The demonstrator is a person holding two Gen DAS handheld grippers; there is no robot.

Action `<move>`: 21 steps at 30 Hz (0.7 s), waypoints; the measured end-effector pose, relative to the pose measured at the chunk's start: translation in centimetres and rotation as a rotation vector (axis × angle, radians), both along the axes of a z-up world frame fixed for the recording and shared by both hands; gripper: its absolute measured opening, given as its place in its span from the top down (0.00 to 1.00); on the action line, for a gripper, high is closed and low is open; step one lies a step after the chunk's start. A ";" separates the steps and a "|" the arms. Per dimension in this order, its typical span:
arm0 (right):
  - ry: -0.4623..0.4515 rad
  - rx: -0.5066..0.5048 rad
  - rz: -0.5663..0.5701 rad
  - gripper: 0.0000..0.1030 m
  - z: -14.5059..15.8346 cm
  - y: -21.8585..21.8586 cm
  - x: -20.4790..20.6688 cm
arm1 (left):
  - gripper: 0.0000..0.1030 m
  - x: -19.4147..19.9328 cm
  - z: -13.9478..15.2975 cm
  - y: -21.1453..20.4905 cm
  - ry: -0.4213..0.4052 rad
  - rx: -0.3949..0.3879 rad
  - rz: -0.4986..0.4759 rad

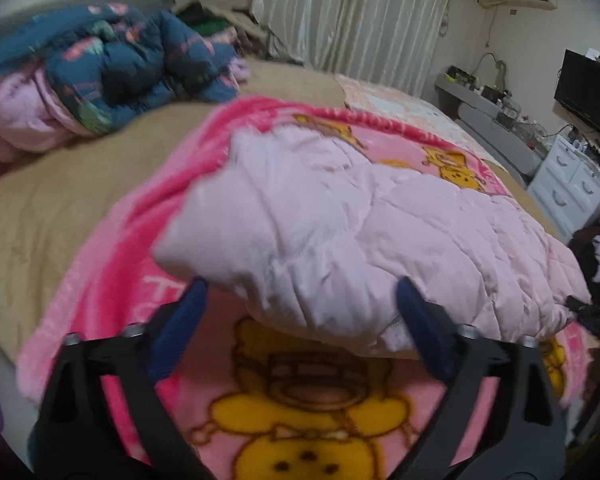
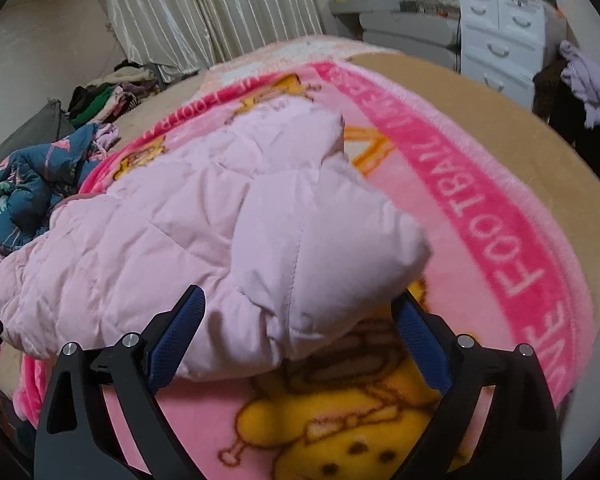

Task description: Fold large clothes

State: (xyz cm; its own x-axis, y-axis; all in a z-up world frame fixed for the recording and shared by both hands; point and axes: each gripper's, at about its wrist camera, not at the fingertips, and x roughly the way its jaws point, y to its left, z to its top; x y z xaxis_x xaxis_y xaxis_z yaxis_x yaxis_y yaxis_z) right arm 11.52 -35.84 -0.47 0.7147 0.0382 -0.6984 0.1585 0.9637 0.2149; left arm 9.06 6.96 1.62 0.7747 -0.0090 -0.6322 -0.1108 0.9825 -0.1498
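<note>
Pale pink quilted puffer jacket (image 1: 352, 236) lying crumpled on a bright pink fleece blanket (image 1: 112, 264) printed with yellow cartoon bears, itself spread over a tan bed cover (image 1: 60, 196). Left gripper (image 1: 300, 292) spread wide, blue-padded fingers (image 1: 180, 332) flanking the jacket's near edge with nothing pinched between them; right gripper (image 2: 300, 300) likewise wide open at the jacket's other near corner (one pad partly tucked under a puffy fold, actual contact hard to judge in the blur). Dark blue floral padded garment (image 1: 132, 68) heaped well apart at the far side, white drawer unit (image 2: 500, 40) beyond the bed.
</note>
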 end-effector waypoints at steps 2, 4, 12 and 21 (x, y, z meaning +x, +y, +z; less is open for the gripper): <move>-0.051 -0.014 0.007 0.04 1.3 0.2 -1.4 | 0.09 -1.4 1.0 -0.1 -0.039 0.021 0.003; -0.116 -0.036 0.029 0.04 3.0 0.6 -3.2 | 0.09 -2.6 1.8 -0.1 -0.060 0.019 0.002; -0.330 -0.144 0.118 0.04 7.9 3.1 -11.1 | 0.09 -7.8 4.3 -1.1 -0.146 0.026 -0.026; -0.357 -0.131 0.165 0.04 7.4 5.5 -16.9 | 0.09 -11.7 4.0 -3.5 -0.186 0.018 -0.093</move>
State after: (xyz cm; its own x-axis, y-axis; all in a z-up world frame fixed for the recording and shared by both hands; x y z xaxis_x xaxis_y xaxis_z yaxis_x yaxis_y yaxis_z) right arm -5.38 -30.37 6.91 0.9045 0.1001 -0.4146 -0.0630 0.9928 0.1021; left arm -2.66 3.49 5.64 0.8744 -0.0754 -0.4793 0.0080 0.9899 -0.1412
